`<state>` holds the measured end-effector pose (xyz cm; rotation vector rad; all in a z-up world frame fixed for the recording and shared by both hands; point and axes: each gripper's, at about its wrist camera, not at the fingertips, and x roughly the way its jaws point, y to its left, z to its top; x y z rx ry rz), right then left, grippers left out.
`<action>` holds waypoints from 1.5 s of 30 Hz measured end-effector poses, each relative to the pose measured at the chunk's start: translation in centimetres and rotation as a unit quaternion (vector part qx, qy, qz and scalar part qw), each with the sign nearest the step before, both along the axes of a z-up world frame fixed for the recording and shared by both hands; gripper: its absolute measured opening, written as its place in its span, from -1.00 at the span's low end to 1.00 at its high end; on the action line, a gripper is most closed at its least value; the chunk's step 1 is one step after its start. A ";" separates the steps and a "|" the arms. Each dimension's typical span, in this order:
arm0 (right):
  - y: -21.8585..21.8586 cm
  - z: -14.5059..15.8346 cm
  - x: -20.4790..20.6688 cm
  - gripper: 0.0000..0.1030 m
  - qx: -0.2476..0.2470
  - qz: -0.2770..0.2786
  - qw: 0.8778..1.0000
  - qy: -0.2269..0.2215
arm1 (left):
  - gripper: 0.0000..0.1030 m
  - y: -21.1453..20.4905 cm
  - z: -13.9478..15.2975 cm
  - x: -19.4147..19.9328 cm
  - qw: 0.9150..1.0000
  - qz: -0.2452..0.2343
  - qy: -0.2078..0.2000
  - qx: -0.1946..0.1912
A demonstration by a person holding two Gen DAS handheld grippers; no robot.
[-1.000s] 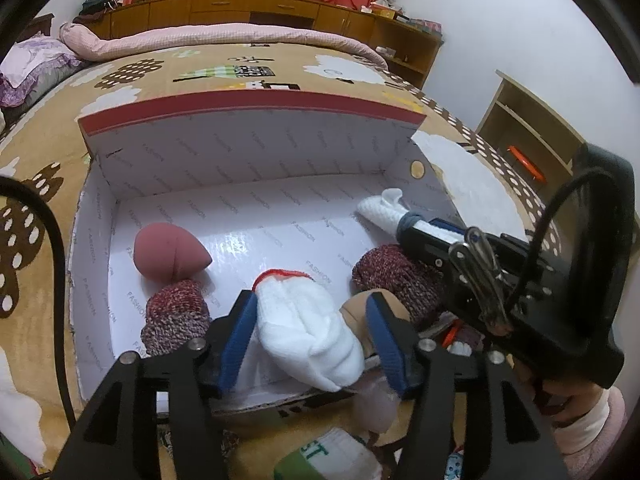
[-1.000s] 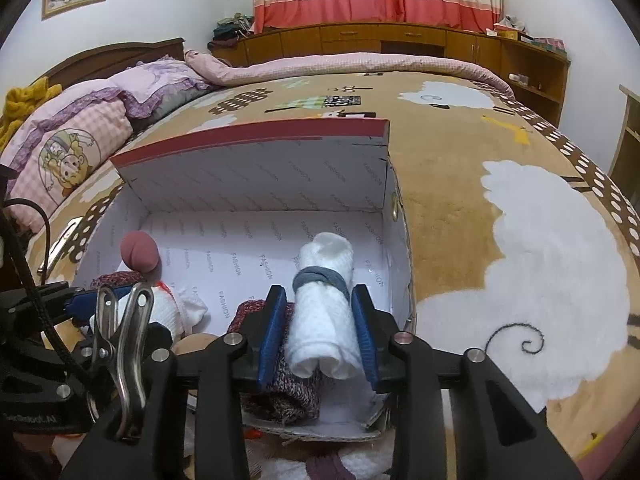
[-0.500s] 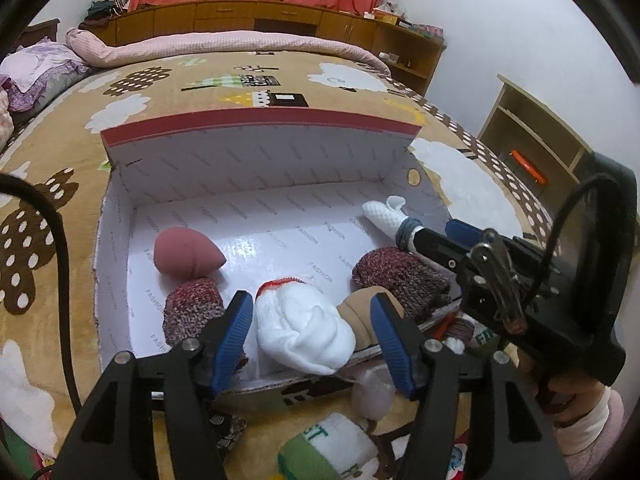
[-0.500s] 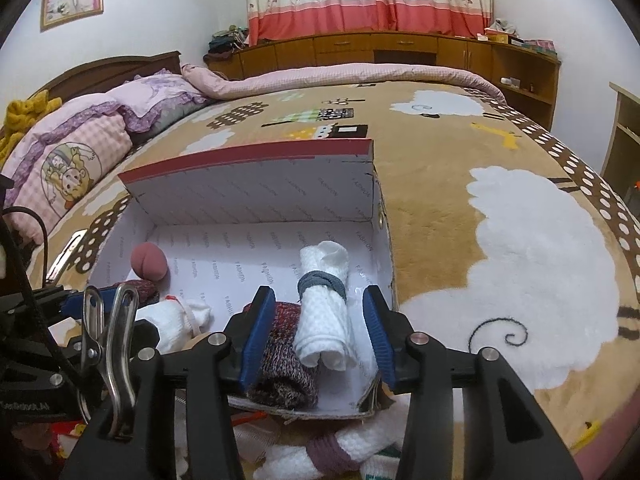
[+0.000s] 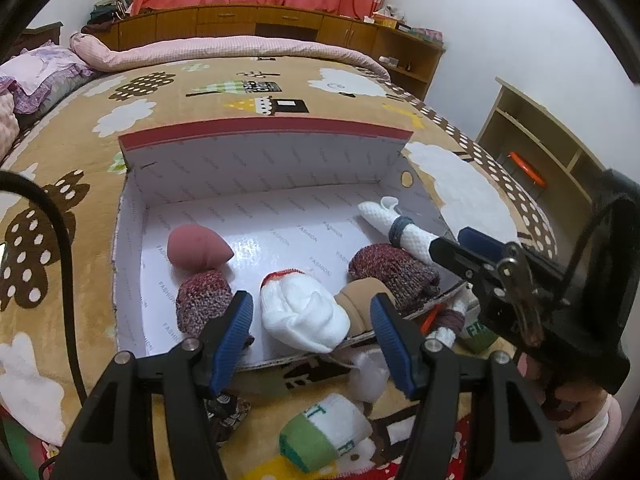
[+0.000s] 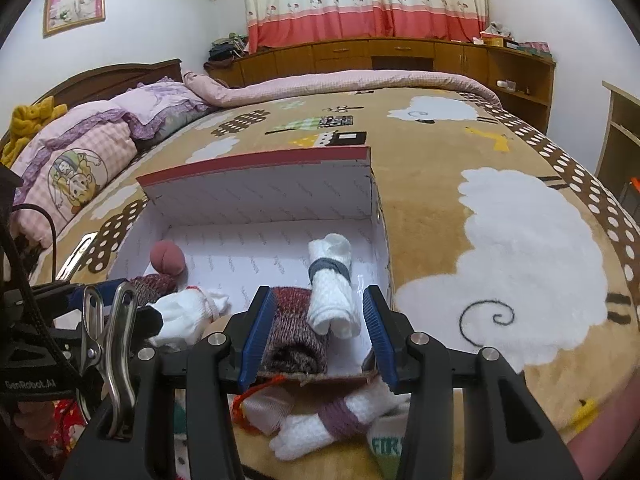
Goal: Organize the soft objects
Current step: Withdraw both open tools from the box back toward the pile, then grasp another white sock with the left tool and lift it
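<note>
Left wrist cam: the left tongs (image 5: 312,322) are standing wide w/ nothing pinched. The white glove bundle (image 5: 304,312) sits between the blue pads but neither one touches it. It's lying at the front of the white box (image 5: 260,160), which sits on the bed (image 5: 168,92). Also in the box: a pink egg-shaped sponge (image 5: 198,248) toward the left, a dark red knit roll (image 5: 204,300) just in front of it, a tan roll (image 5: 360,300) right beside the glove, another knit roll (image 5: 394,270) to the right, and a white rolled towel w/ a dark band (image 5: 394,226) by the right wall. Outside the box, on the bed near the front edge, there's a green & white sock roll (image 5: 324,432). The right tongs show at the right side of this view, over the box's right front corner.

Right wrist cam: the right tongs (image 6: 316,332) have just been opening and are now partway apart, gripping nothing. The banded towel (image 6: 332,284) lies between the pads w/ a gap either side, resting partly on the knit roll (image 6: 292,328). A white roll w/ a purple band (image 6: 340,420) lies on the bed below the box front, out of the box.
</note>
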<state>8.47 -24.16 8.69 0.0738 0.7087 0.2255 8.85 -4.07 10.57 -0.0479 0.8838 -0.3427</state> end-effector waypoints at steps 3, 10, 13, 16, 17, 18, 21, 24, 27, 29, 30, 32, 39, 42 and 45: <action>0.0 0.1 -0.6 -0.09 0.001 -0.001 1.000 0.000 | 0.25 0.2 0.4 -0.5 1.000 0.001 -0.002 0.001; 0.0 0.4 -2.1 -0.09 0.011 -0.002 1.000 0.002 | 0.25 0.9 1.0 -1.8 1.000 0.003 -0.008 0.002; 0.0 0.5 -2.8 -0.09 0.012 -0.003 1.000 0.001 | 0.25 1.2 1.3 -2.3 1.000 0.005 -0.009 0.000; 0.0 0.6 -3.2 -0.09 0.013 -0.005 1.000 0.001 | 0.25 1.6 1.5 -2.6 1.000 0.007 -0.010 -0.004; 0.0 0.6 -3.5 -0.09 0.014 -0.006 1.000 0.002 | 0.25 1.7 1.5 -2.7 1.000 0.008 -0.010 -0.005; -0.1 0.6 -3.7 -0.09 0.015 -0.006 1.000 0.001 | 0.25 1.7 1.6 -2.9 1.000 0.009 -0.011 -0.006; -0.1 0.7 -4.2 -0.09 0.017 -0.007 1.000 0.000 | 0.25 2.0 1.8 -3.3 1.000 0.012 -0.013 -0.006; -0.2 0.7 -4.8 -0.09 0.020 -0.008 1.000 -0.001 | 0.25 2.3 1.9 -3.8 1.000 0.014 -0.014 -0.006; -0.1 0.9 -5.4 -0.09 0.021 -0.007 1.000 -0.003 | 0.25 2.5 2.0 -4.3 1.000 0.016 -0.015 -0.005; -0.1 0.9 -6.0 -0.09 0.022 -0.007 1.000 -0.003 | 0.25 2.7 2.0 -4.7 1.000 0.017 -0.016 -0.004; -0.1 0.8 -6.2 -0.09 0.023 -0.008 1.000 -0.003 | 0.25 2.8 2.0 -4.9 1.000 0.018 -0.016 -0.003; -0.2 0.7 -6.5 -0.09 0.025 -0.008 1.000 -0.002 | 0.25 3.1 2.0 -5.3 1.000 0.019 -0.017 -0.004; -0.5 0.2 -7.9 -0.09 0.032 -0.012 0.999 0.006 | 0.25 4.2 1.8 -7.1 1.000 0.017 -0.002 -0.012; -0.6 -0.1 -8.2 -0.09 0.033 -0.014 0.999 0.010 | 0.25 4.5 1.7 -7.9 1.000 0.017 -0.001 -0.009; -0.7 -0.4 -8.5 -0.09 0.036 -0.016 0.999 0.013 | 0.25 4.7 1.4 -8.6 1.000 0.015 0.004 -0.009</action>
